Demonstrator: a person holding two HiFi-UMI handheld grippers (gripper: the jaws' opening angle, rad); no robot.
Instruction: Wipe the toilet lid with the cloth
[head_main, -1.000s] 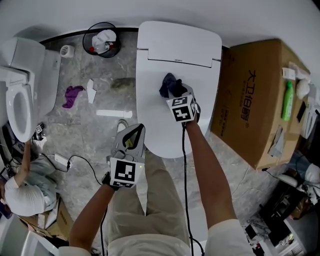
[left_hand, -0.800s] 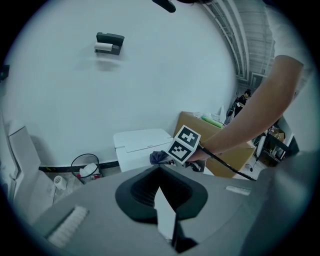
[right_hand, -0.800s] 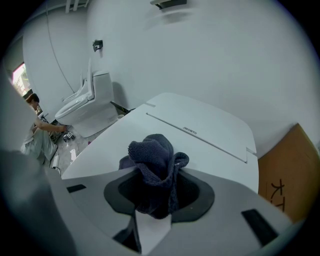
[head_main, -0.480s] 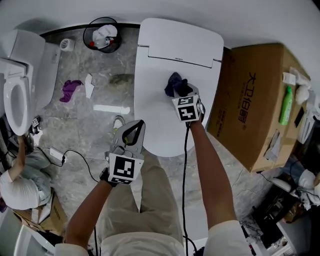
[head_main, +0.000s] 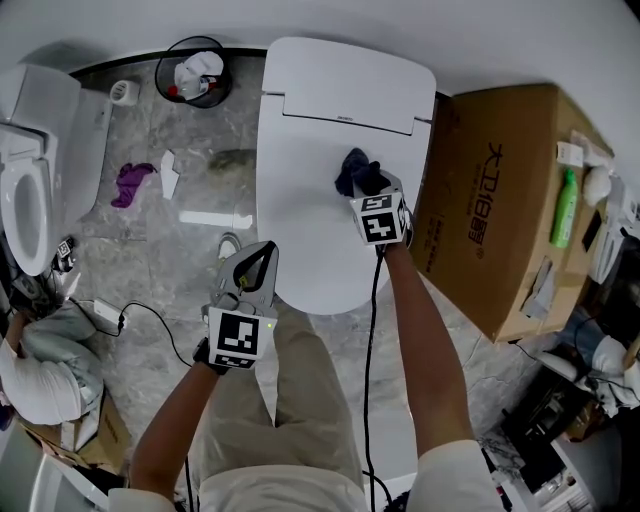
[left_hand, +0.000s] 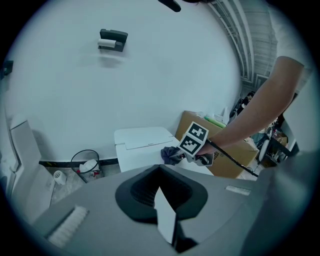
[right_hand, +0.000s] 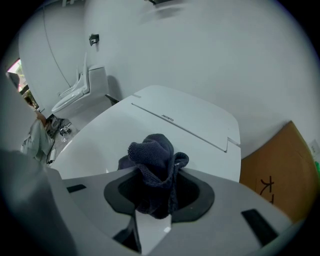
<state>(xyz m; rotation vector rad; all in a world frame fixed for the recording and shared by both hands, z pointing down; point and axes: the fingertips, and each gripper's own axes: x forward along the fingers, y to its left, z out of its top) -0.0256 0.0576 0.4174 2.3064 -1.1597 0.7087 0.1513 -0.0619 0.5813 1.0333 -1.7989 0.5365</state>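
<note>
The white toilet lid (head_main: 320, 190) is closed and lies in the middle of the head view. A bunched dark blue cloth (head_main: 356, 172) rests on its right half, and my right gripper (head_main: 366, 185) is shut on it. In the right gripper view the cloth (right_hand: 156, 165) fills the space between the jaws above the lid (right_hand: 125, 135). My left gripper (head_main: 255, 262) hangs over the floor at the lid's front left corner, shut with nothing in it. The left gripper view shows the lid (left_hand: 145, 145) and the cloth (left_hand: 171, 155) ahead.
A large cardboard box (head_main: 510, 200) stands close on the toilet's right. A black waste bin (head_main: 190, 72) sits at the back left. A purple rag (head_main: 130, 183) and paper scraps lie on the marble floor. A second toilet (head_main: 30, 170) and a crouching person (head_main: 45, 360) are at the far left.
My right gripper has slid the cloth a little to the right and slightly forward on the lid. The left gripper stays shut by the lid's front corner.
</note>
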